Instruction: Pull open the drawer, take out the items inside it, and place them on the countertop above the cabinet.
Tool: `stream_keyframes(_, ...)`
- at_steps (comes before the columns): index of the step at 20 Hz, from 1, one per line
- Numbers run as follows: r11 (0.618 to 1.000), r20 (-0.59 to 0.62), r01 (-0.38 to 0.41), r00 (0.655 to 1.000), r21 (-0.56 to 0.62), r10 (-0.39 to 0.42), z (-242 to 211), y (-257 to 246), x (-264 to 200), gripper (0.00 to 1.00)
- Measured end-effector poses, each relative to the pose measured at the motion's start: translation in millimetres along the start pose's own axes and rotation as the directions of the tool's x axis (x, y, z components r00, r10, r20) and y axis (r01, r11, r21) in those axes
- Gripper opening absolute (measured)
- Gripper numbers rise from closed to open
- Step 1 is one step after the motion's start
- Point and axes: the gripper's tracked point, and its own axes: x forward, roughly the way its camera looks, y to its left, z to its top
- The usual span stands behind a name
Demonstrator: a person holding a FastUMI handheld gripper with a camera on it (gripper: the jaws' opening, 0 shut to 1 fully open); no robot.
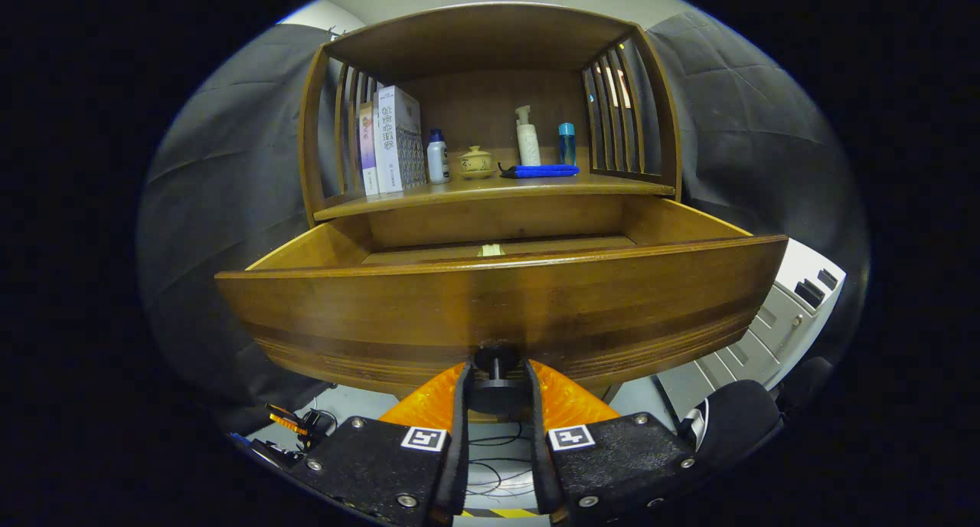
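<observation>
1 drawer [501, 301], w/ 1 knob [496, 374] on its front and 1 small pale item [490, 250] inside. On the surface [490, 191] above: 2 books [390, 140], 3 bottles [437, 157] (1 white w/ blue cap, 1 pump type, 1 blue-capped), 1 small lidded pot [476, 162], 1 blue flat object [540, 171]. 1 claw [496, 385], its 2 fingers closed against the knob.

Drawer [501, 297] out below countertop [490, 194] — tool [496, 385] gripping knob [496, 393].
</observation>
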Motion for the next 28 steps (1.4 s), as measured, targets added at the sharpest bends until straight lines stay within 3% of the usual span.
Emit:
stream_keyframes(9,0.998,-0.049,-0.049,0.998,0.044,0.051,-10,5,-12,0.38)
stream_keyframes(11,0.995,0.005,-0.058,0.998,0.081,0.058,2,7,-18,0.53)
stream_keyframes(14,0.977,0.115,-0.135,0.986,0.167,0.117,37,26,-36,0.74)
stream_keyframes(17,0.985,0.195,-0.117,0.977,0.130,0.091,76,16,-53,0.96)
stream_keyframes(20,0.994,0.222,-0.071,0.974,0.078,0.052,113,7,-54,0.96)
stream_keyframes(28,1.000,0.158,0.015,0.987,0.020,-0.018,198,3,1,0.96)
